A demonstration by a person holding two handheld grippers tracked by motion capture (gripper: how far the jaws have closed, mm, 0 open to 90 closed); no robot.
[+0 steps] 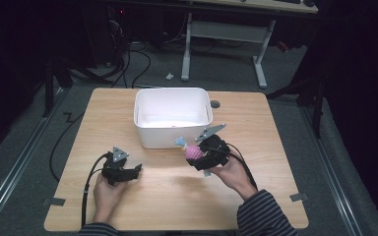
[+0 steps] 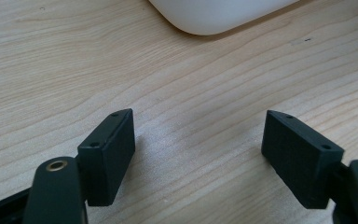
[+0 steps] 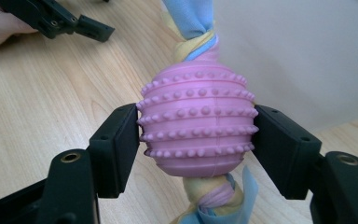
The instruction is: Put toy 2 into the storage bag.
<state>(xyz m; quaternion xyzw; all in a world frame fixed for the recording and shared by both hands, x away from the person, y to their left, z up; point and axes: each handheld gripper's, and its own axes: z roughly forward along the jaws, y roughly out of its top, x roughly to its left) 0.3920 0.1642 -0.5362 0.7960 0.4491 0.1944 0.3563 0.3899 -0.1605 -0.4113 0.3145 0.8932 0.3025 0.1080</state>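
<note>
The right tongs are clamped on a pink knobbed ball, one black pad pressed to each flank, so the sides of the ball under the pads are hidden. A braided cloth rope in blue, yellow and pink runs through the ball; in the right gripper view its upper end is cut off by the top edge and its lower tail by the bottom edge, so its full length cannot be made out. The toy's long axis runs along that rope, crosswise to the grip, and in that view stands near upright. In the high view the ball is small and soft-edged, held above the counter just in front of the white bin, with the blue rope end pointing up and away toward the bin's near wall; whether it touches the wall cannot be told. The left tongs stand wide apart with nothing between them, low over bare wood; in the high view they lie well left of the toy. A corner of the bin is cut off at the top of the left gripper view. Striped sleeves leave at the bottom edge.
</note>
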